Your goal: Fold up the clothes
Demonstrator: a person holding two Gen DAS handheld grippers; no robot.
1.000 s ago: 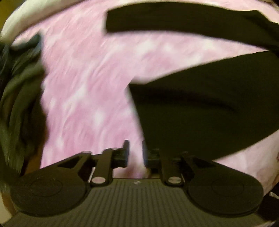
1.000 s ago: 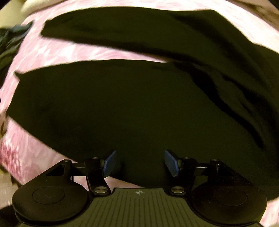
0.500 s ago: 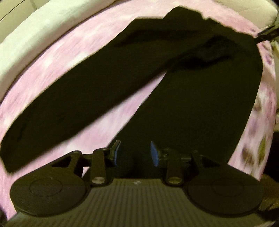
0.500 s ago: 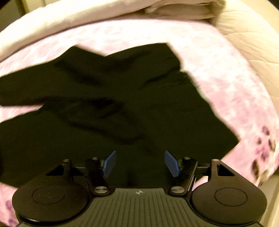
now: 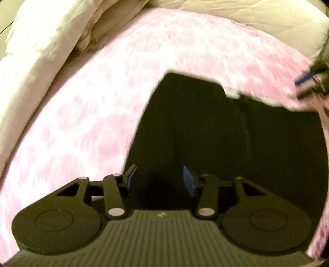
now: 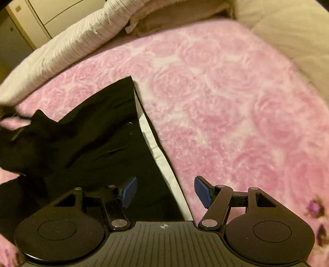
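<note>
Black trousers (image 5: 216, 133) lie spread on a pink rose-patterned bed cover (image 5: 92, 113). My left gripper (image 5: 158, 182) hovers over their left edge near the waist end. Its jaws are opening and nothing is pinched between the blue pads. A small white label (image 5: 232, 93) shows at the far edge of the cloth. In the right wrist view the trousers (image 6: 92, 143) fill the left side, with a white lining strip (image 6: 158, 152) along the waistband edge. My right gripper (image 6: 165, 191) stands open just above that edge, gripping nothing. Its blue pad also shows blurred in the left wrist view (image 5: 304, 79).
A cream quilt (image 5: 41, 51) is bunched along the far and left sides of the bed. A white ribbed pillow (image 6: 78, 39) lies at the back, with cupboard doors (image 6: 41, 12) behind it. Bare pink cover (image 6: 236, 113) stretches to the right of the trousers.
Both views have swept fast along the trousers from the legs to the waist end. The left jaws have widened. The dark clothes pile at the left has dropped out of sight.
</note>
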